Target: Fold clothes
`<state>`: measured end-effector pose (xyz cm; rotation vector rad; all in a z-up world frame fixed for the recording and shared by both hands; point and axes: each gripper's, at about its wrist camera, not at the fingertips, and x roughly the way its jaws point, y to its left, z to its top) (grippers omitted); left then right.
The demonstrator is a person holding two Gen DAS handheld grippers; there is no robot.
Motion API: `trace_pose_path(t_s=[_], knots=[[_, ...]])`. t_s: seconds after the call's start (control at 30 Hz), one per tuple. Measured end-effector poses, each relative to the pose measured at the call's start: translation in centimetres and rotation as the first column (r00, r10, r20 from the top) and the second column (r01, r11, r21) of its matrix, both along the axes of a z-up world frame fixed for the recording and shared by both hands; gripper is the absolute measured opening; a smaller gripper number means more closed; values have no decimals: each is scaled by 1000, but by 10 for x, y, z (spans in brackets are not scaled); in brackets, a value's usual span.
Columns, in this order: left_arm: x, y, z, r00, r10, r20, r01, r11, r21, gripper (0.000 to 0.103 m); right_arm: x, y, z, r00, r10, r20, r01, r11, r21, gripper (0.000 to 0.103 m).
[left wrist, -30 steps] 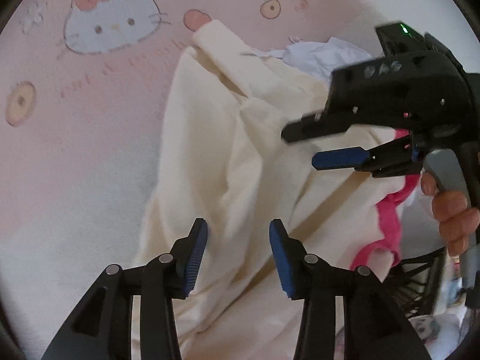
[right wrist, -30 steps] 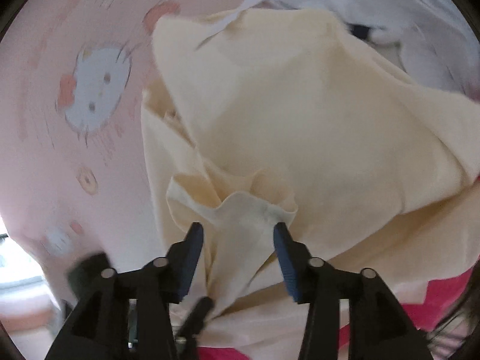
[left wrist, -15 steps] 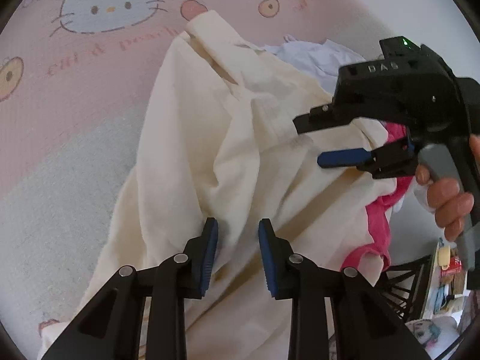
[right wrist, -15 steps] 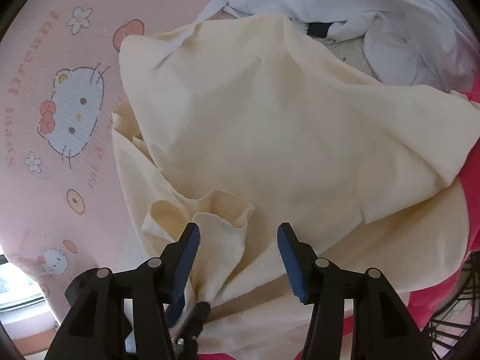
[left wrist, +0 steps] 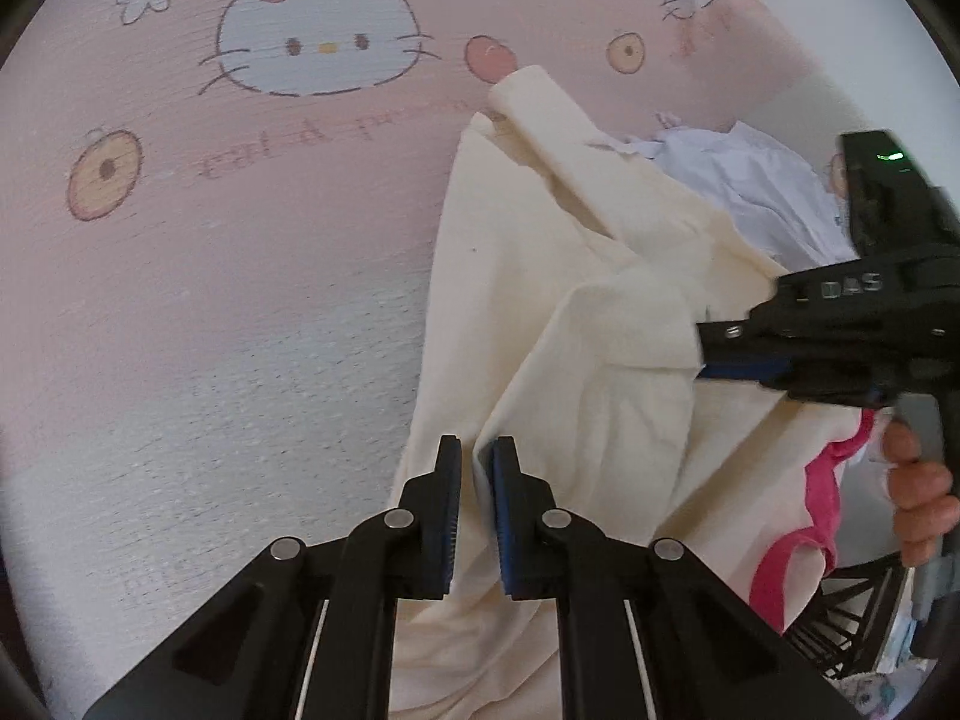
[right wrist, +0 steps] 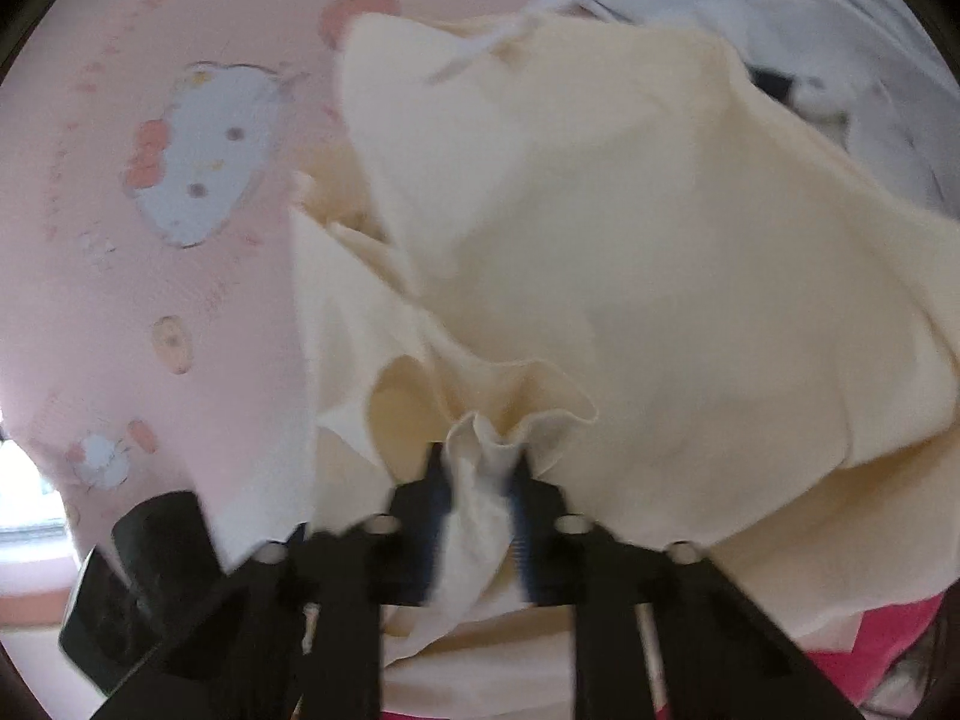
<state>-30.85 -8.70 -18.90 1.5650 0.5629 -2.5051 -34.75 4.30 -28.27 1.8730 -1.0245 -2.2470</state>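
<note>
We grip a cream garment (left wrist: 576, 300) lying on a pink cartoon-print bed sheet (left wrist: 210, 252): left gripper (left wrist: 476, 468) clenched on its near edge, right gripper (right wrist: 480, 480) closing on bunched fabric farther right.

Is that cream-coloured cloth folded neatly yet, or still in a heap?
Still in a heap: the cream-coloured cloth lies rumpled in loose overlapping folds on the pink cartoon-cat bedsheet, not squared or flat.
</note>
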Motion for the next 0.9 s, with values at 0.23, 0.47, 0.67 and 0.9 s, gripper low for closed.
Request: trace_pose_path(t_s=[0.23,0.47,0.67,0.9], knots=[[16,2,30,1000,6,-24,-7,999,-31,15,63,31,37,994,-52,-94,44,995,-87,10],[41,24,44,988,-152,-27,148,982,-116,73,49,58,52,972,-156,-178,123,976,-180,10],[41,50,43,970,-238,-44,230,963,-143,73,50,61,50,985,-117,-124,99,985,-144,10],[29,79,34,948,-318,-17,295,896,-331,72,58,65,27,980,-145,-134,97,944,-316,37]])
